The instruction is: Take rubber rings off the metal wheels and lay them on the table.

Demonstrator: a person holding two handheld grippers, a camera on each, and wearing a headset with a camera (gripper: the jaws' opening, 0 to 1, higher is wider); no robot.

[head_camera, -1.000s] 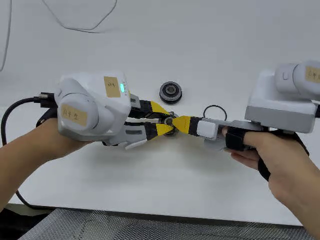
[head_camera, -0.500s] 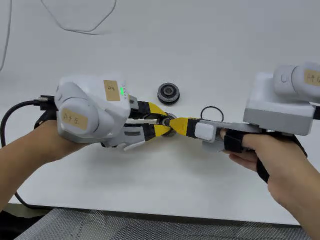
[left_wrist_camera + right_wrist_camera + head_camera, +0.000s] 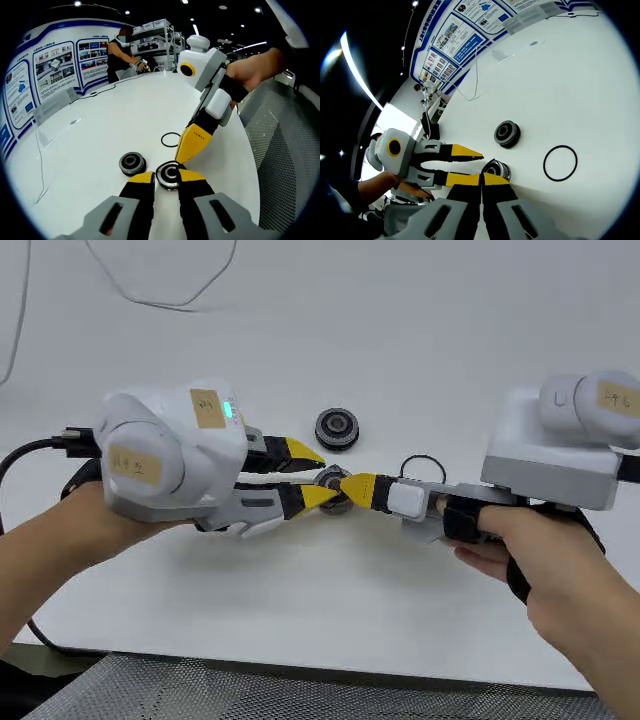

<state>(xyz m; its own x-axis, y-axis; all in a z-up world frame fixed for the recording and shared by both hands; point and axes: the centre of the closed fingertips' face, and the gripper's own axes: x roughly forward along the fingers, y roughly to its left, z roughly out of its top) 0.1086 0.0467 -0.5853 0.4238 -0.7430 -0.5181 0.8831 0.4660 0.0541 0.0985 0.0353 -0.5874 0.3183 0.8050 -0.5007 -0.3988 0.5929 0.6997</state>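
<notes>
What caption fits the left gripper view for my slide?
Left gripper clamps a metal wheel while the right gripper touches its rim.

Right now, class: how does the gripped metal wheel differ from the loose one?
The nearer round metal wheel is clamped between the left tool's jaws; the farther round metal wheel lies free. The right tool's tips touch the nearer wheel, not the farther one. Both look alike.

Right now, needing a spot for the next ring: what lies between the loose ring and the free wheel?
Nothing: bare table separates loose ring and free wheel, clearest in the right gripper view.
</notes>
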